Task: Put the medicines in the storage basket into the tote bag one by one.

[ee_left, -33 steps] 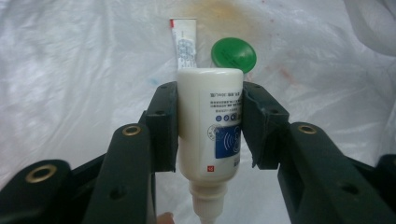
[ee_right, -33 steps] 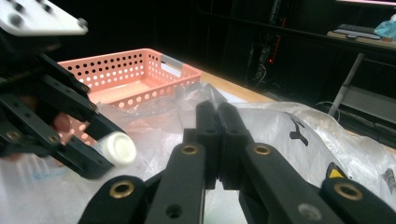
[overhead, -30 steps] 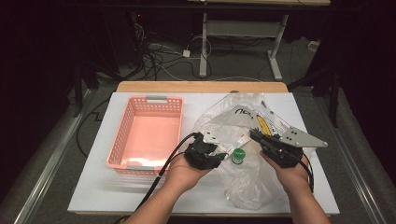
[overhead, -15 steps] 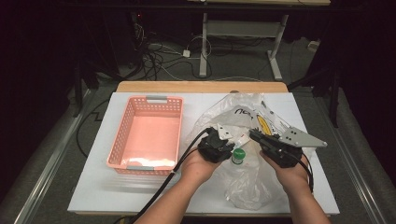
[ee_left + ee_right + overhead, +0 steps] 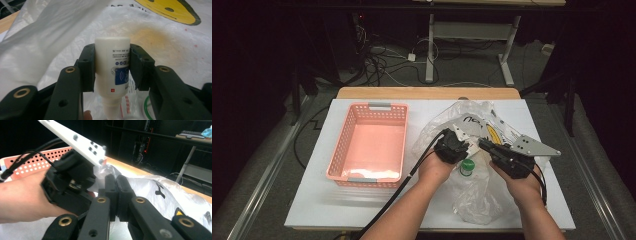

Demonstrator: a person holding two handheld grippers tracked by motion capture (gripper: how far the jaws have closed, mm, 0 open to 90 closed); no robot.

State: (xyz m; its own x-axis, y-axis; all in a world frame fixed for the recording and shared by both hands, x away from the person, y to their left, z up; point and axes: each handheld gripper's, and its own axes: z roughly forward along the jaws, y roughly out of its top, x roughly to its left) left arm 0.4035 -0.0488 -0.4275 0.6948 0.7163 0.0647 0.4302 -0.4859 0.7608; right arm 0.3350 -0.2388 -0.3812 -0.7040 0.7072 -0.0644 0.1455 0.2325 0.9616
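White bottle clamped over a crinkled plastic bag point(image 5: 477, 165) on the white table point(image 5: 312, 200), beside a pink basket point(image 5: 369, 145).

The left gripper point(image 5: 112, 65) grips a small white bottle point(image 5: 113, 67) by its sides, blue label facing out, ribbed cap end pointing toward the camera. The right gripper point(image 5: 116, 185) has its jaws pinched together on a fold of the translucent bag.

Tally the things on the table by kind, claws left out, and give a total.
Pink basket: 1
Clear plastic bag: 1
White bottle: 1
Green-capped item: 1
Total: 4
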